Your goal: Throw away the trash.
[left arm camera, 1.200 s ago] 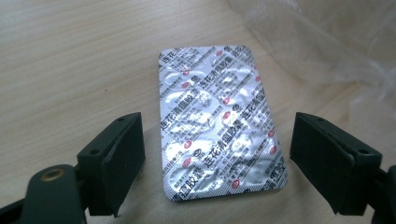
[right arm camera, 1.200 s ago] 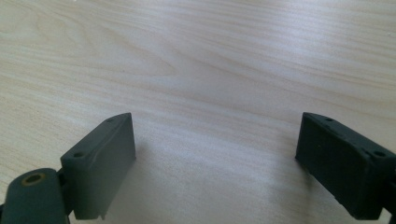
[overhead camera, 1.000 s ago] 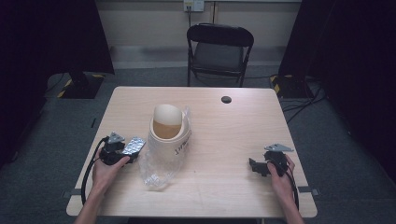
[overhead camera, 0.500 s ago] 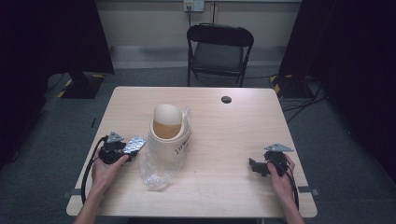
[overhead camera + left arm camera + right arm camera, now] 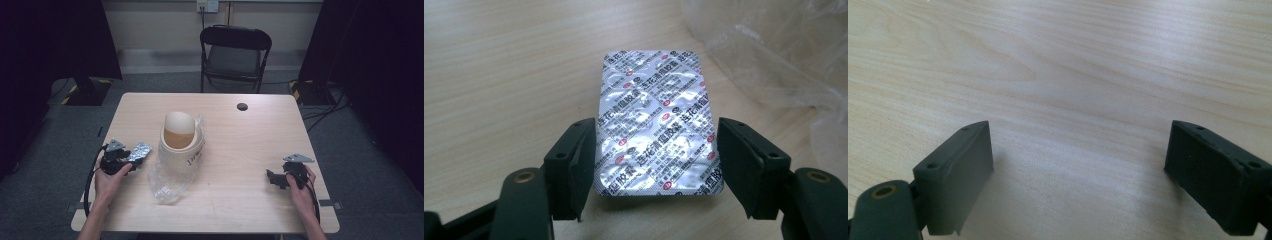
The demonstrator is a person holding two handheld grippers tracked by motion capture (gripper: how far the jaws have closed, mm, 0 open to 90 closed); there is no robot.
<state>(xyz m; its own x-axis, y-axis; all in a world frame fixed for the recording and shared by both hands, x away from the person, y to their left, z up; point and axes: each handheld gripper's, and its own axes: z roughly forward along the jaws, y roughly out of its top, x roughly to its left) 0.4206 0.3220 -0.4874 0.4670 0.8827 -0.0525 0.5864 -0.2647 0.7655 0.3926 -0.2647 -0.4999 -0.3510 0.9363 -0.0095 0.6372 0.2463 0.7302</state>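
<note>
A silver foil blister pack (image 5: 654, 125) with red and black print lies flat between the two black jaws of my left gripper (image 5: 656, 127), and both pads press on its long edges. From above, the left gripper (image 5: 131, 161) sits near the table's left side with the blister pack (image 5: 140, 151) sticking out toward a beige paper tub (image 5: 180, 137). The tub stands inside a crumpled clear plastic bag (image 5: 167, 182). My right gripper (image 5: 1078, 132) is open over bare wood, and the high view shows this right gripper (image 5: 272, 177) near the table's right front.
A small black round object (image 5: 242, 106) lies near the far edge of the light wooden table (image 5: 240, 150). A black folding chair (image 5: 235, 50) stands behind the table. The clear plastic bag (image 5: 774, 55) lies just beyond the left jaws on their right.
The left hand with the blister pack has shifted very slightly. The right gripper has stayed where it was.
</note>
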